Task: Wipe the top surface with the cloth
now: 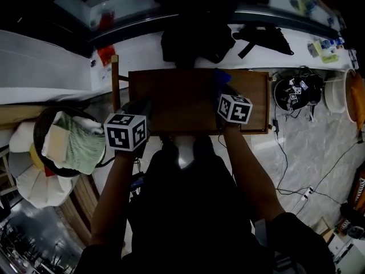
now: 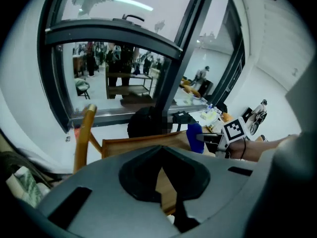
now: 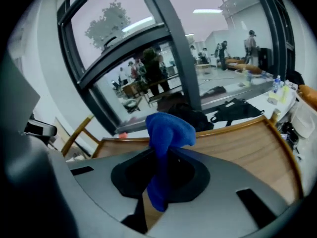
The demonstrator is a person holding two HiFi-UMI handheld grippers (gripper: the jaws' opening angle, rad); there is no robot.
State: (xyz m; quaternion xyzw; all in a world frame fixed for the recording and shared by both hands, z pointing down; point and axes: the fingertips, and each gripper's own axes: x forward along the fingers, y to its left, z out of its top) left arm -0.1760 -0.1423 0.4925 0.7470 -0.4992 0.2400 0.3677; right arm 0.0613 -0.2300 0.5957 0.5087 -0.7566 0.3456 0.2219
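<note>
Over the wooden tabletop [image 3: 247, 143], near side, right gripper [image 3: 166, 156] clamps blue cloth [image 3: 169, 130]; left gripper [image 2: 161, 153] (jaws together) holds nothing.

Place: I'm in an open lab-workshop hall | far: dark-framed glass partition [image 3: 166, 38], people [image 3: 151, 68] at tables behind it | white ledge [image 1: 142, 53] holding a black bag [image 1: 259, 36] | right: marker-tagged gear [image 1: 296, 91] on marbled floor [image 1: 322, 153]
</note>
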